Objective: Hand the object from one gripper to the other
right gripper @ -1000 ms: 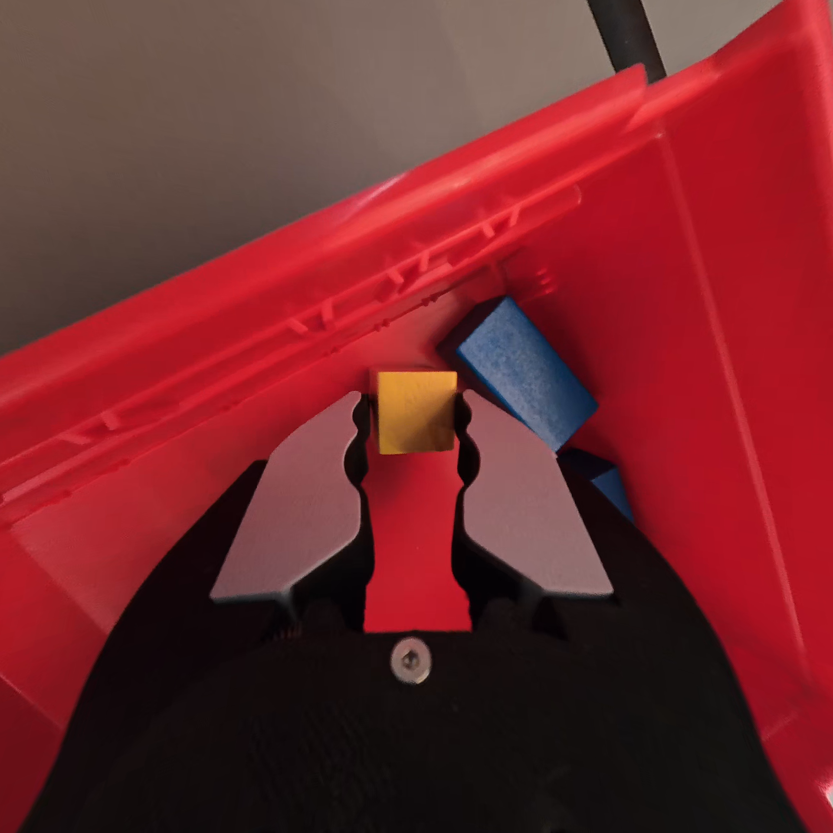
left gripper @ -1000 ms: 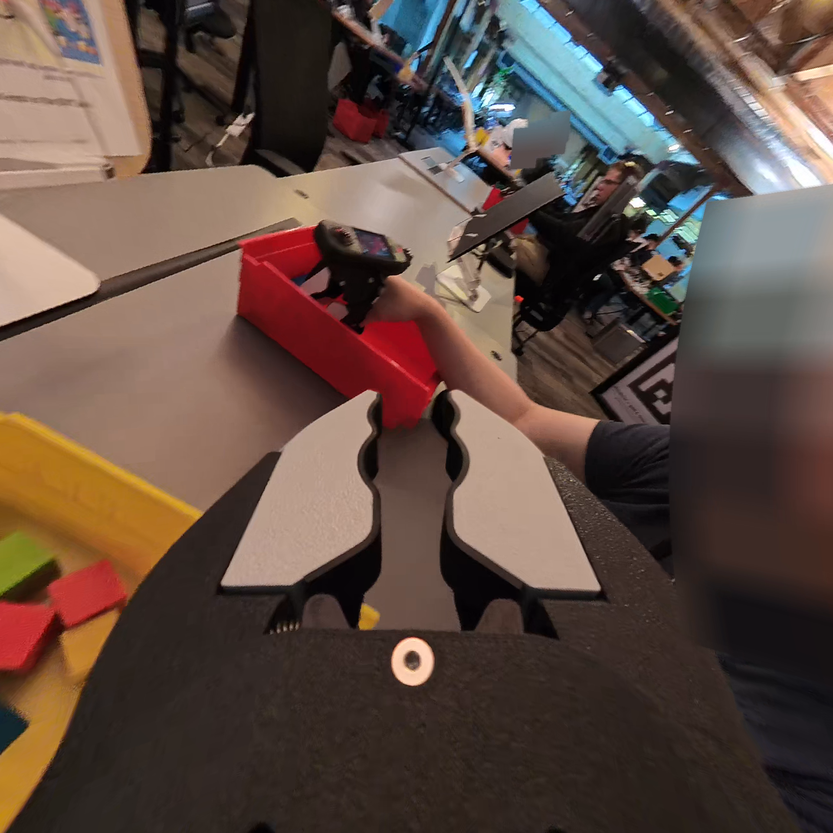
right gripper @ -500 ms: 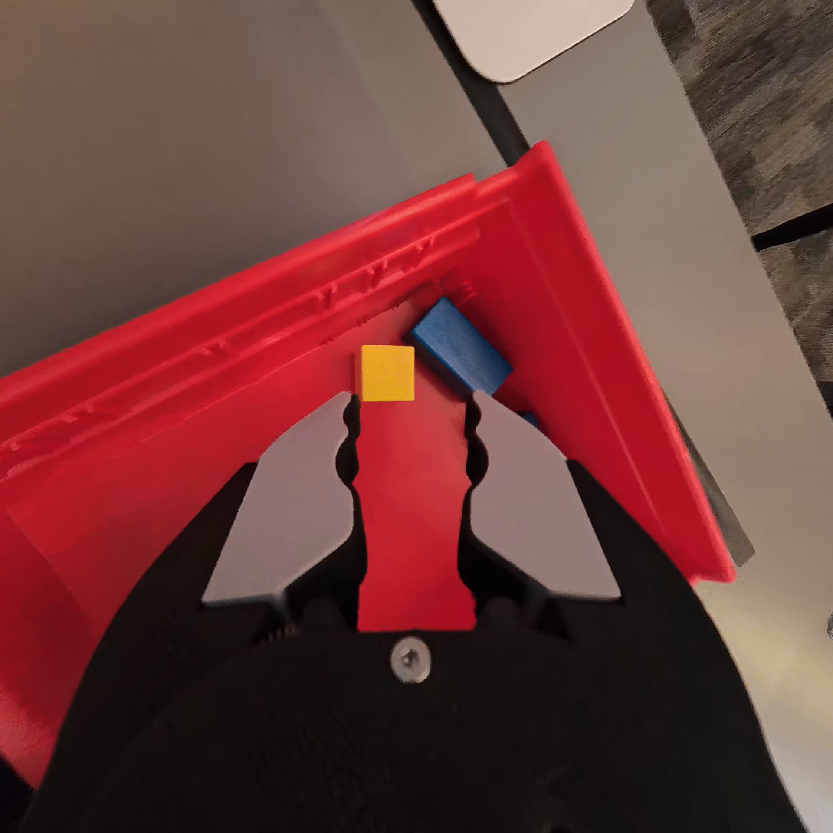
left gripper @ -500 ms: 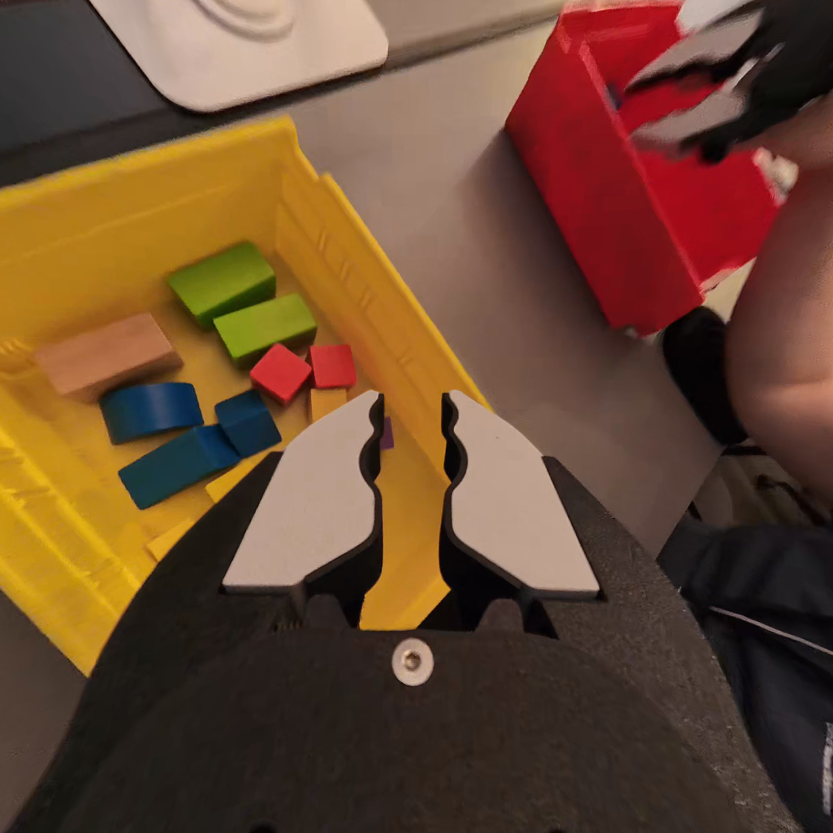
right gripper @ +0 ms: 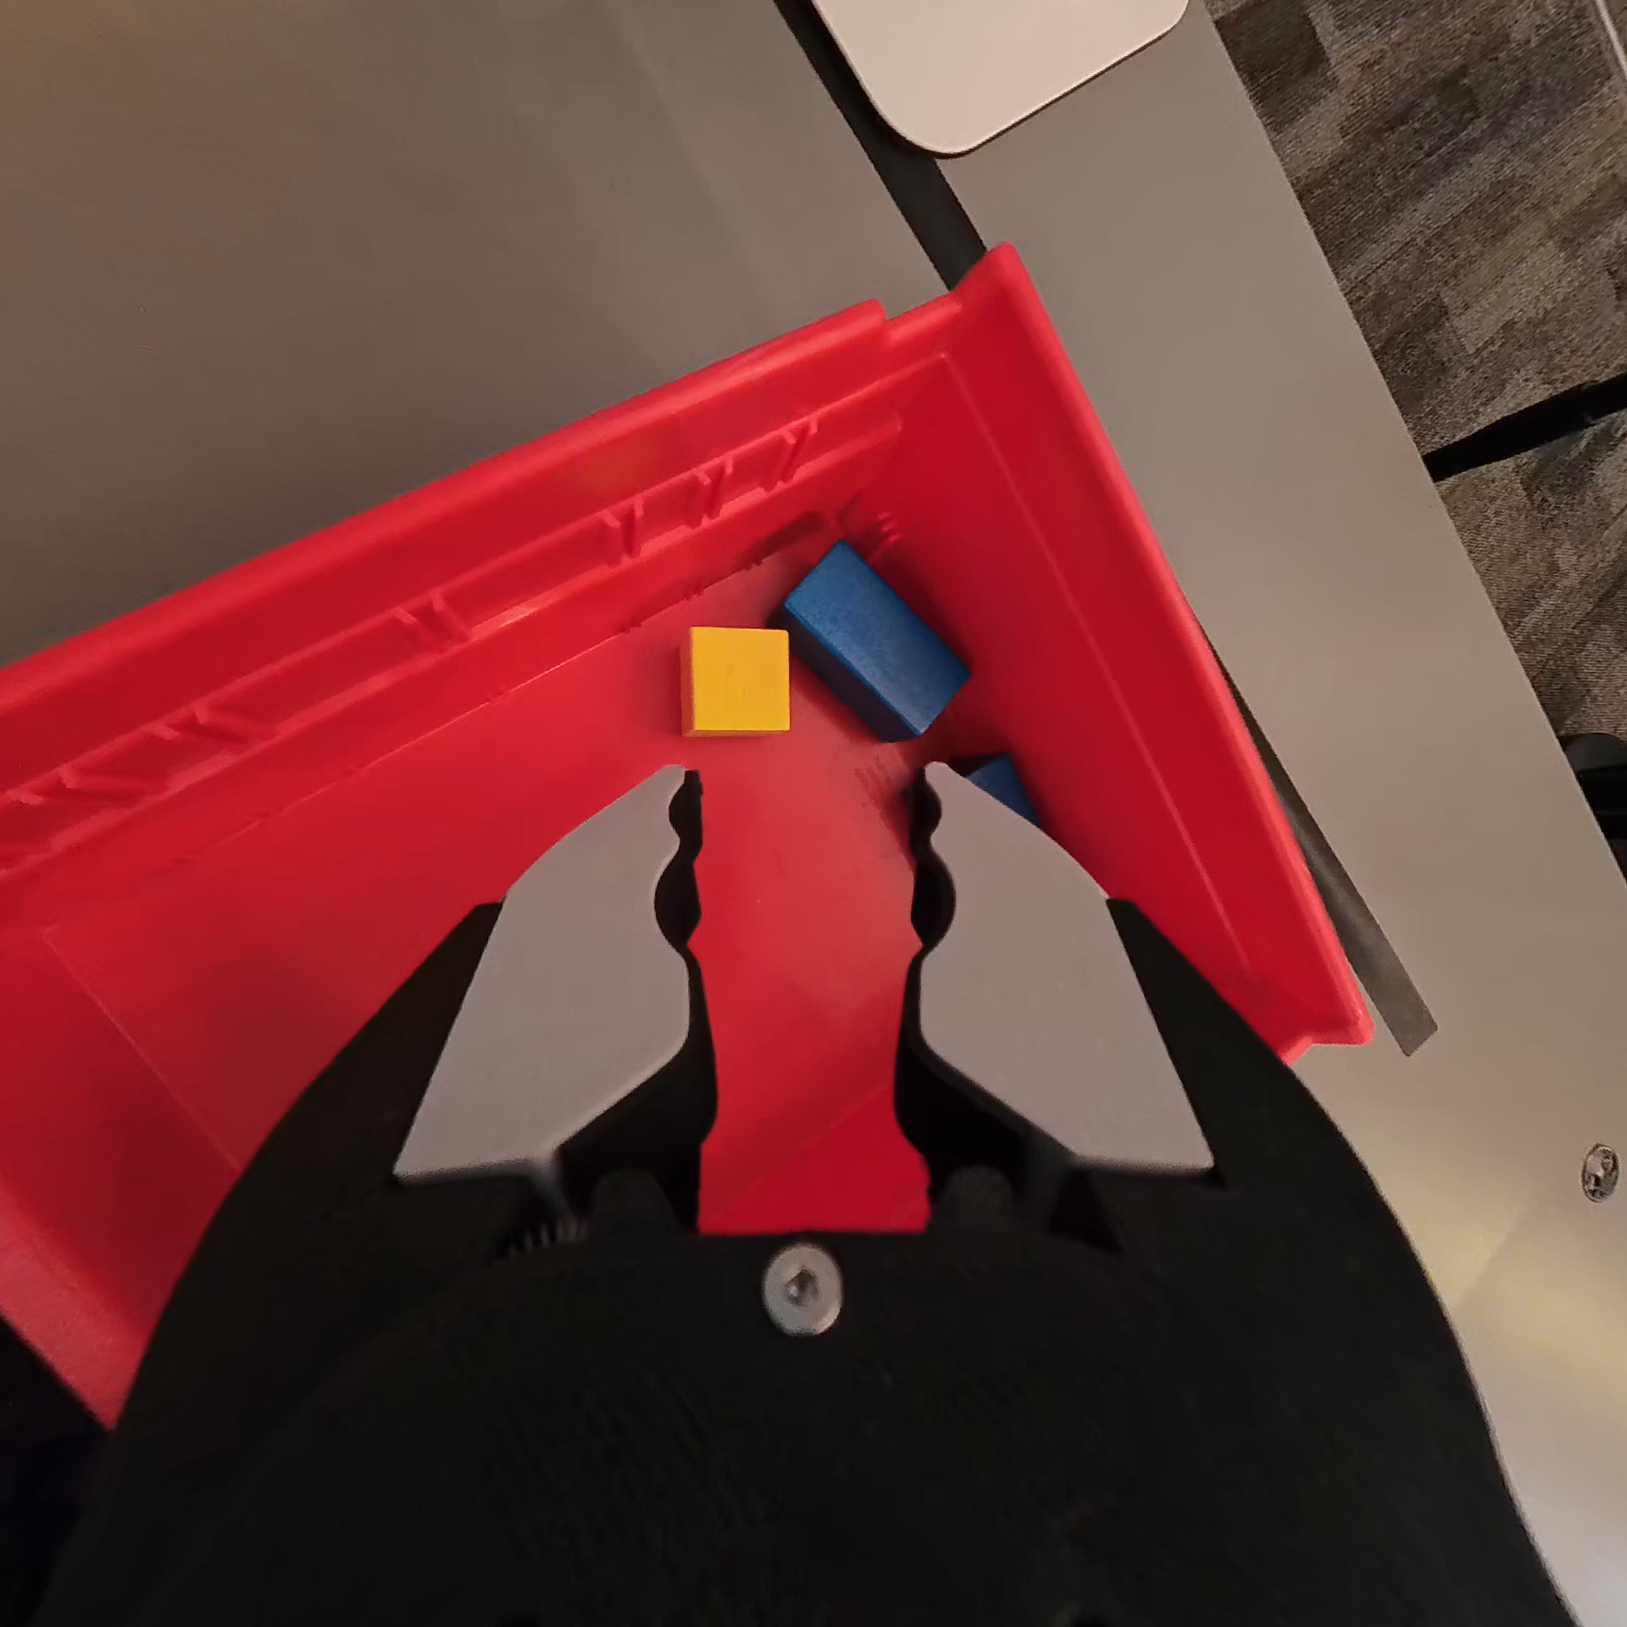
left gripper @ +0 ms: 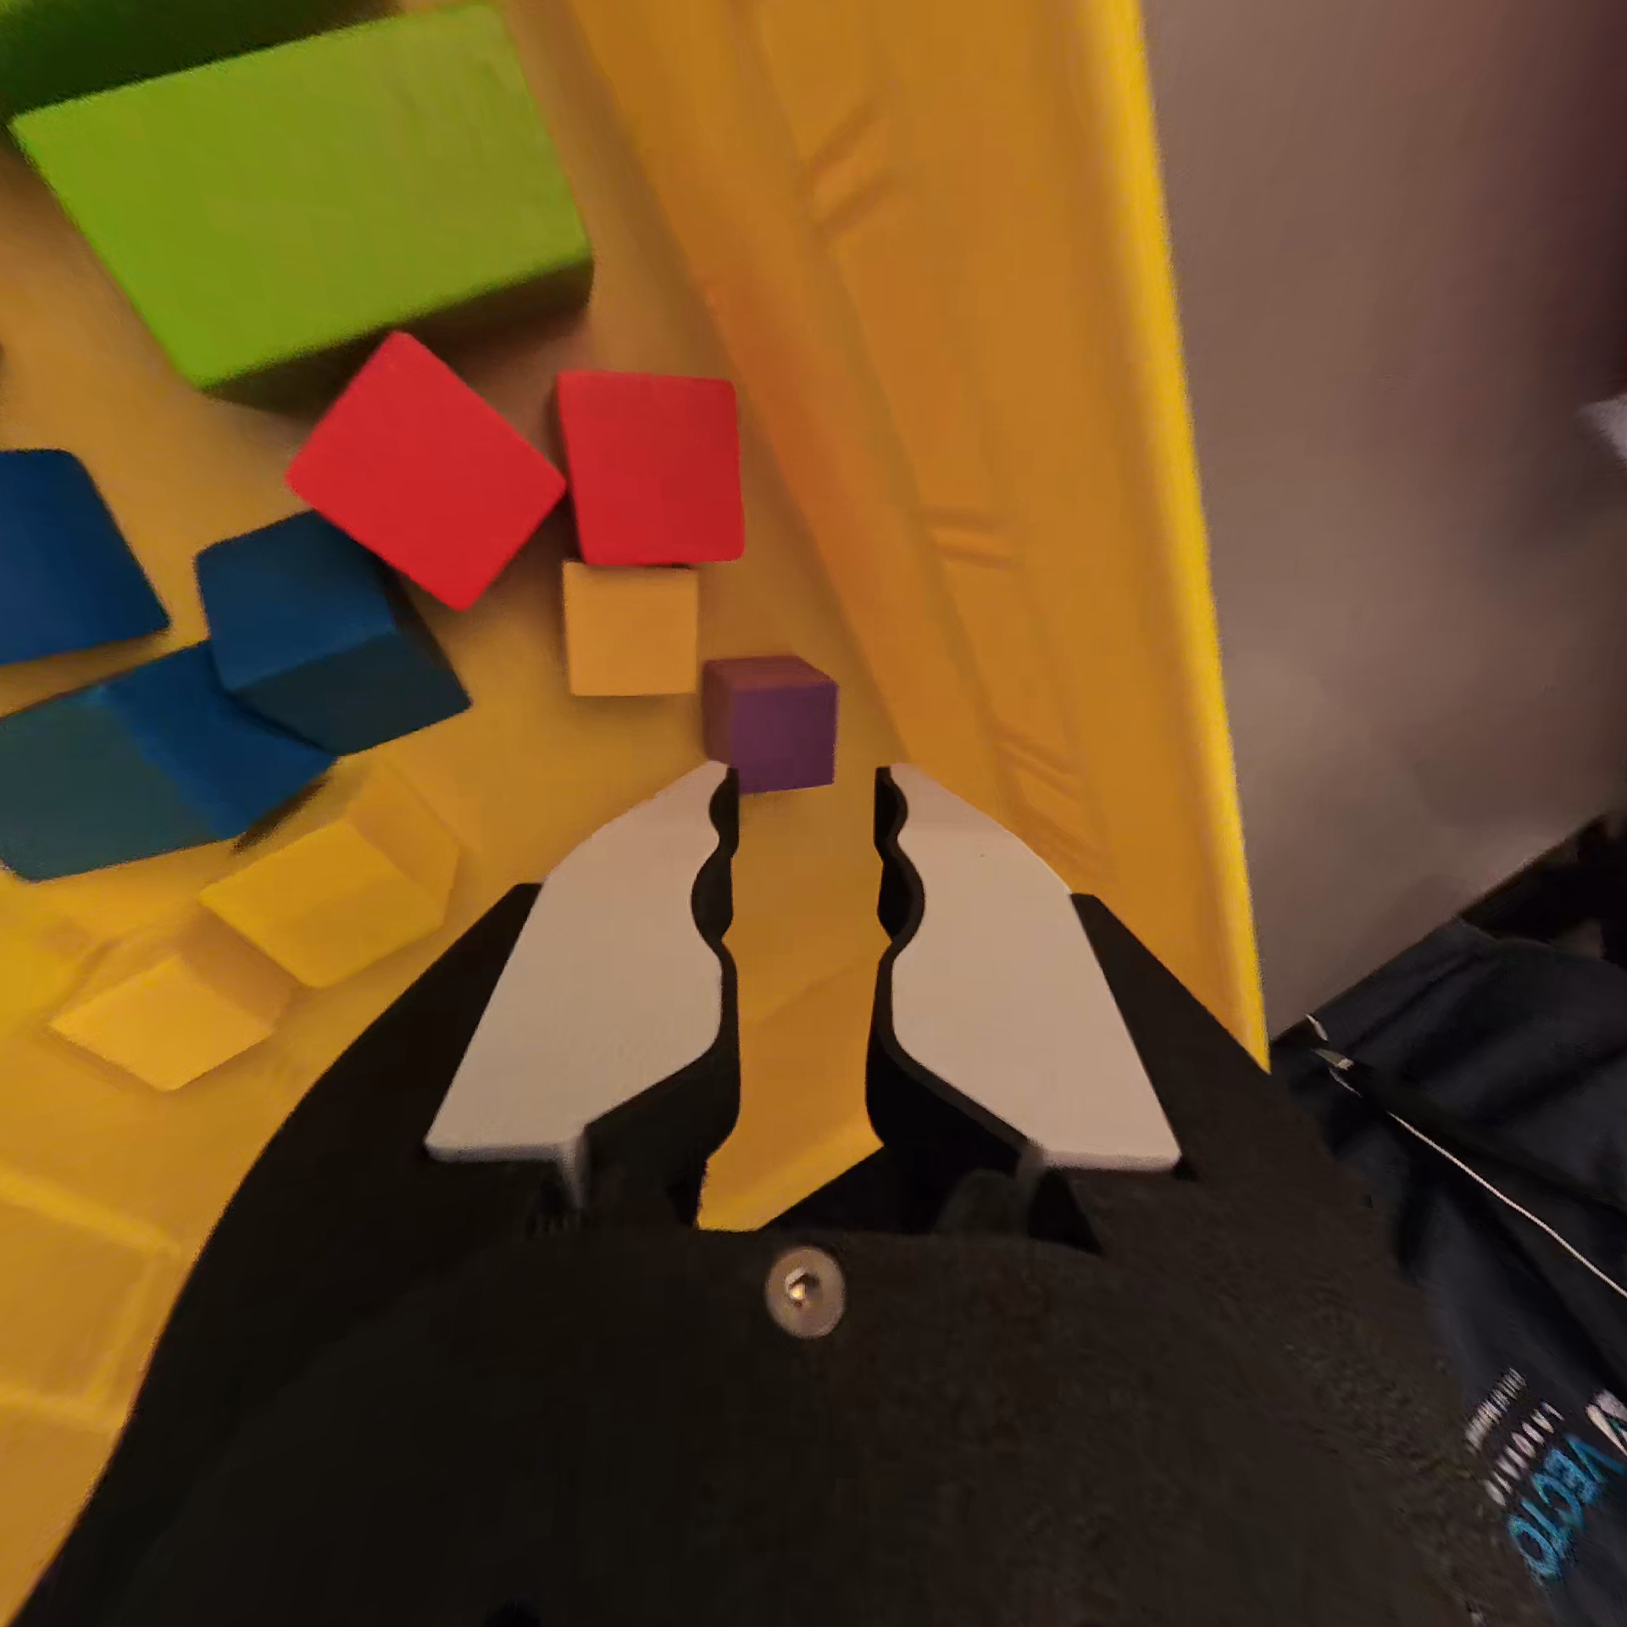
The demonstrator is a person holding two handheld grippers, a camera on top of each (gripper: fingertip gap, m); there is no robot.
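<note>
left gripper down in the yellow plastic bin, jaws spread and empty, small purple wooden cube dead ahead, just past the tips, nearly centred. right gripper hangs spread over the red plastic bin, holding nothing. left looks nearer.

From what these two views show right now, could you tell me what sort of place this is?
Probably an office or lab workspace set up for a sorting exercise: a grey table, grey carpet tiles on the floor beyond it, and a yellow bin and a red bin holding coloured blocks.
</note>
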